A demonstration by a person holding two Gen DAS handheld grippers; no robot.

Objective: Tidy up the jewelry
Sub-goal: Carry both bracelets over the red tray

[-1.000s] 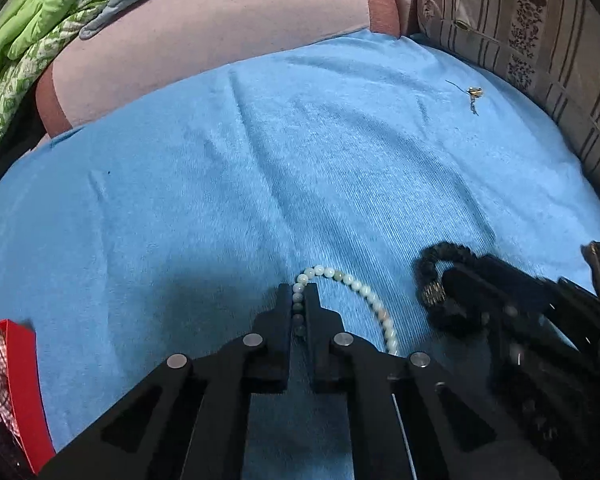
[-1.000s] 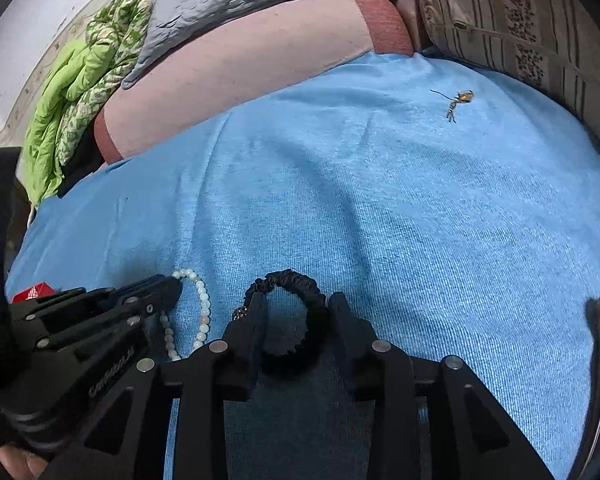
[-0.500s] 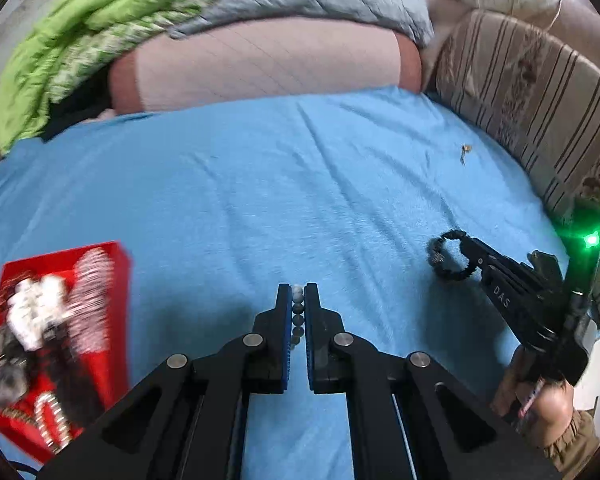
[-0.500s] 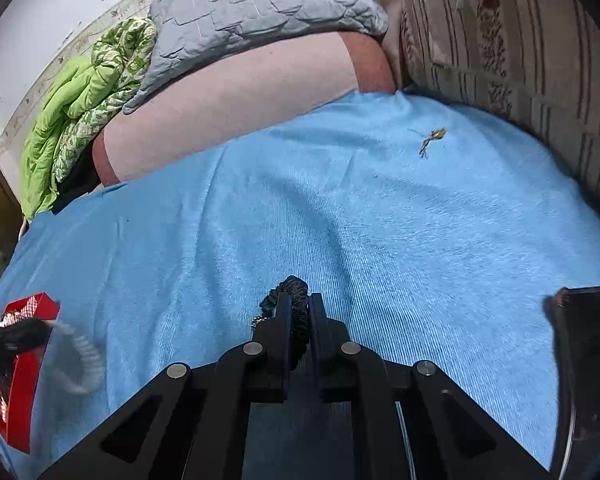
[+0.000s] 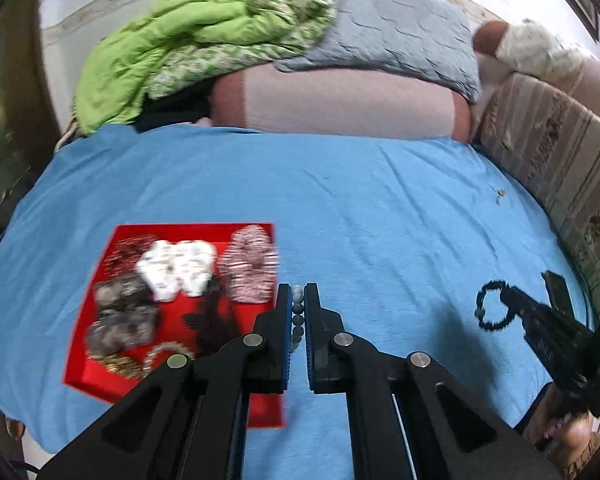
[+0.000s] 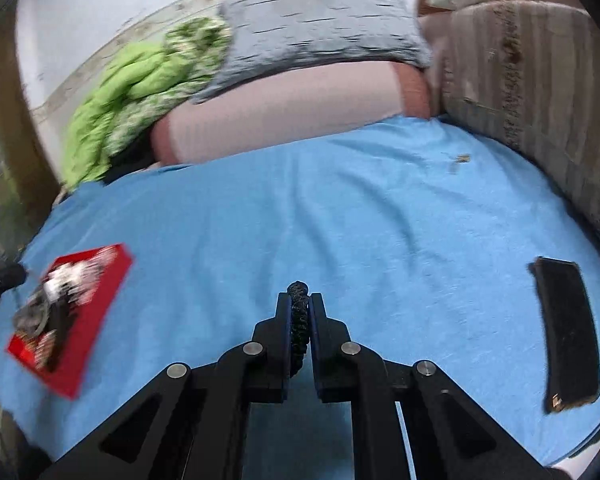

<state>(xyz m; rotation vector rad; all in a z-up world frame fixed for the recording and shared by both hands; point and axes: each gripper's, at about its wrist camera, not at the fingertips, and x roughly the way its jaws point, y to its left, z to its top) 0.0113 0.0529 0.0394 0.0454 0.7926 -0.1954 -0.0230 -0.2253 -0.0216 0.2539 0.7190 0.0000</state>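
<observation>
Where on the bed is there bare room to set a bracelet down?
Free: the wide blue sheet between the red tray and the small trinket, up to the pink pillow. Also between tray and phone. Crowded: inside the tray.

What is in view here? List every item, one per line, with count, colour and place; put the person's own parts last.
round pale-bead bracelet: one, whitish green, clamped in the left jaws, off the bed.
round black beaded bracelet: one, black, clamped in the right jaws.
shallow red jewelry tray: one, red, on the blue sheet's left side, full of blurred pieces.
small gold trinket: one, gold, far right of the sheet.
flat black phone: one, black, right edge of the sheet.
blue bed sheet: one, covering the bed.
bedding: green quilt, grey pillow, pink bolster, at the head.
left gripper: black, shut.
right gripper: black, shut.
</observation>
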